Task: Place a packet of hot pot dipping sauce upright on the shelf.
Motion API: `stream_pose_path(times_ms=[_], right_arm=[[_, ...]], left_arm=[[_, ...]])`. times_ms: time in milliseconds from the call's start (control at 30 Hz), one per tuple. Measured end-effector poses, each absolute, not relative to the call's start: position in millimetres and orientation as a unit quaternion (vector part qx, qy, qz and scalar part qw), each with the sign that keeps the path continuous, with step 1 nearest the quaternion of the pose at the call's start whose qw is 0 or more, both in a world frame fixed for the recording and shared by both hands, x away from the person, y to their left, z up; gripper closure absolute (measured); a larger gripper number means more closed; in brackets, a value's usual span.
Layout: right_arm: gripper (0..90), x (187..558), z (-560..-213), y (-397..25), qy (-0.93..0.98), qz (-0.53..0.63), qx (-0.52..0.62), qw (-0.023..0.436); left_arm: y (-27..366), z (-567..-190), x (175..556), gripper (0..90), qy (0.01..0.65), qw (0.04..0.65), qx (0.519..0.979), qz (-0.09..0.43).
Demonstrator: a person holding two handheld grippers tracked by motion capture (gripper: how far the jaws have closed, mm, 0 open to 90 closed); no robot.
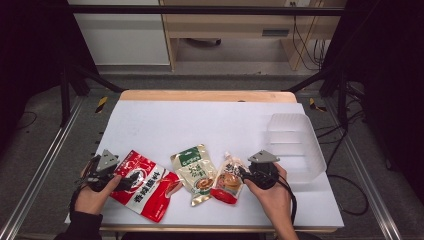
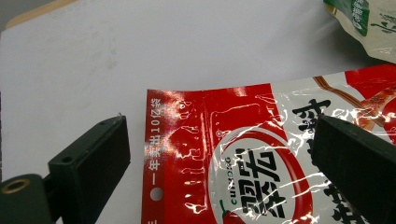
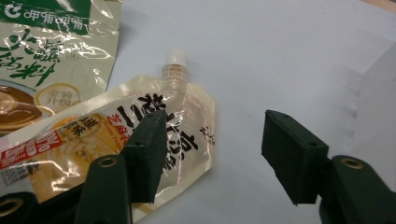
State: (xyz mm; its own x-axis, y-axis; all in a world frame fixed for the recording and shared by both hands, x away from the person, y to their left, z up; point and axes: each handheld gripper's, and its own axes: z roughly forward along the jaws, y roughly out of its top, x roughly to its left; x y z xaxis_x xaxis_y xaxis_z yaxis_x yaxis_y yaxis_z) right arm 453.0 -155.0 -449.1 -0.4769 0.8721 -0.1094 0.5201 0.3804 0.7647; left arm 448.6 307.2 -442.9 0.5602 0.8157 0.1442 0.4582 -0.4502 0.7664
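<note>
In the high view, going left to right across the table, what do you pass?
Left gripper → red pouch → green-topped pouch → spouted pouch → right gripper → clear plastic bin.

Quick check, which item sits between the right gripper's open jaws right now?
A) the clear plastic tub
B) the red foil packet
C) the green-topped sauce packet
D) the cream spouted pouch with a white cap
D: in the right gripper view the right gripper stands open over the edge of the cream spouted pouch with a white cap, one jaw above its printed face, the other over the white table cover.
</note>
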Motion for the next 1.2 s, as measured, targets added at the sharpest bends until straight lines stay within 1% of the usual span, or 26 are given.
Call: stream_pose_path(times_ms=[233, 433, 567, 633, 800, 833, 967, 1033, 1067, 1167, 1200], right_arm=[[48.2, 462, -453, -151, 0.789, 0.329, 0.453, 0.254], [50.7, 465, -457, -148, 0.792, 0.323, 0.458, 0.243], [50.7, 467, -460, -148, 0.795, 0.319, 0.458, 0.239], [50.5, 470, -465, -144, 0.801, 0.307, 0.460, 0.229], [50.1, 473, -468, -143, 0.803, 0.302, 0.464, 0.219], [49.7, 474, -469, -145, 0.803, 0.304, 0.469, 0.209], [50.9, 474, -472, -143, 0.805, 0.302, 0.471, 0.200], [55.8, 475, -473, -143, 0.805, 0.304, 0.472, 0.192], [55.8, 475, -473, -143, 0.805, 0.304, 0.472, 0.192], [63.6, 474, -474, -144, 0.803, 0.310, 0.477, 0.179], [63.6, 474, -474, -144, 0.803, 0.310, 0.477, 0.179]], left_arm=[[309, -442, 448, 5.9, 0.396, 0.345, 0.809, 0.263], [308, -442, 448, 5.9, 0.396, 0.347, 0.809, 0.261], [306, -441, 448, 5.9, 0.391, 0.346, 0.812, 0.259], [305, -441, 448, 5.9, 0.390, 0.347, 0.813, 0.260], [303, -441, 448, 6.0, 0.386, 0.350, 0.814, 0.258], [302, -441, 448, 6.1, 0.384, 0.351, 0.814, 0.257], [300, -440, 447, 6.2, 0.380, 0.352, 0.816, 0.255], [298, -440, 447, 6.2, 0.378, 0.354, 0.817, 0.253], [298, -440, 447, 6.2, 0.378, 0.354, 0.817, 0.253], [295, -440, 447, 6.5, 0.375, 0.356, 0.819, 0.250], [295, -440, 447, 6.5, 0.375, 0.356, 0.819, 0.250]])
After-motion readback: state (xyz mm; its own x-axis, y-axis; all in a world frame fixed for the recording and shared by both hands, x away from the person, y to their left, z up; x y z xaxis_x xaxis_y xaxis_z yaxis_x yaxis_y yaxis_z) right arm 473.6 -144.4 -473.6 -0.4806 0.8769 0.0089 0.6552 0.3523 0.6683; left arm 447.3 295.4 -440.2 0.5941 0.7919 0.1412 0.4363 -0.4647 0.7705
